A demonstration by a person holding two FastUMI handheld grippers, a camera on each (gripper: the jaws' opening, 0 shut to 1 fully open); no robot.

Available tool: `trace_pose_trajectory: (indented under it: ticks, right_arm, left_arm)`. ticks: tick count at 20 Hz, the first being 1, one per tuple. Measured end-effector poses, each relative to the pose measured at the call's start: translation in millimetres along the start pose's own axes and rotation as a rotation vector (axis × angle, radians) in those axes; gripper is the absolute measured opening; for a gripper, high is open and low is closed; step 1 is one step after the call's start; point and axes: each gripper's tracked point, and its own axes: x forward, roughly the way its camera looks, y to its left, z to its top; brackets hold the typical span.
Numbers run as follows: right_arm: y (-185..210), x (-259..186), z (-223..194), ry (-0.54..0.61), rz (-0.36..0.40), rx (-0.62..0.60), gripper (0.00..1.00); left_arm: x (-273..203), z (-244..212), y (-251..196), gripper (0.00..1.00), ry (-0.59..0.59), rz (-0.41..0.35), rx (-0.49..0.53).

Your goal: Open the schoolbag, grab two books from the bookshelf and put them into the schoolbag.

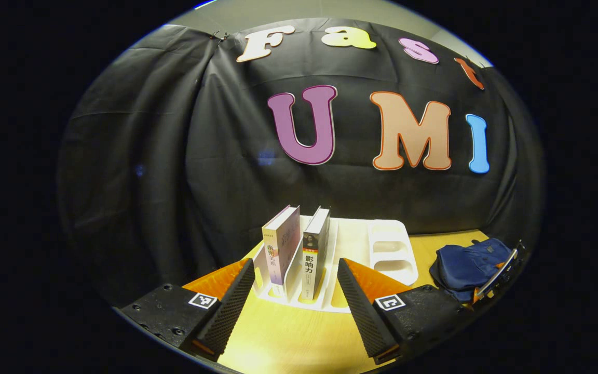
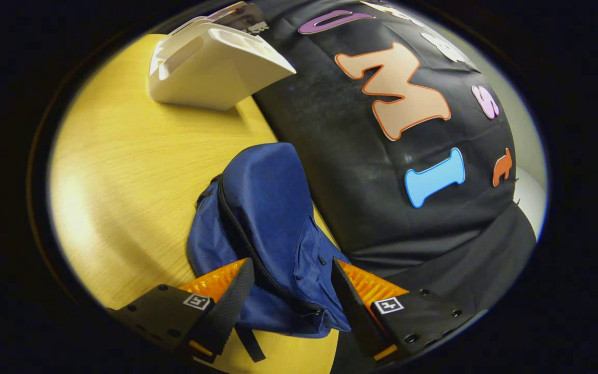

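Two books stand upright in a white slotted bookshelf on the wooden table: a pale one on the left and a dark-spined one beside it. My left gripper is open, its fingers spread just short of the shelf with the books between their lines. The blue schoolbag lies at the right of the table, where the other gripper reaches it. In the right gripper view the schoolbag lies flat with its zipper closed. My right gripper is open, straddling the bag's near end.
The white bookshelf stands at the far end of the table in the right gripper view. Black cloth hangs right behind the shelf and the bag. A dark strap trails from the bag toward the table's near edge.
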Motion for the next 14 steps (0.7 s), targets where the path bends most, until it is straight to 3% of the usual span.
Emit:
trace_pose_trajectory:
  ticks: [2, 6, 7, 8, 9, 14]
  right_arm:
    - [2, 7, 0, 0.004, 0.000, -0.008, 0.89]
    - [-1, 21, -2, 0.018, -0.004, 0.005, 0.89]
    - [-3, 24, -2, 0.020, -0.007, 0.009, 1.00]
    - [-6, 27, -2, 0.023, -0.010, 0.012, 0.88]
    - [-5, 30, -3, 0.026, -0.005, 0.018, 0.87]
    - [3, 43, 8, 0.008, 0.032, -0.039, 0.33]
  left_arm:
    - [0, -1, 2, 0.91, 0.003, 0.007, 0.002]
    - [2, -2, 1, 0.94, 0.013, 0.013, -0.002]
    - [3, -2, 1, 0.94, 0.016, 0.012, -0.004]
    - [4, -3, 0, 0.94, 0.019, 0.010, -0.004]
    - [2, -5, 1, 0.94, 0.020, 0.010, -0.005]
    - [3, -6, -1, 0.94, 0.028, 0.002, -0.005]
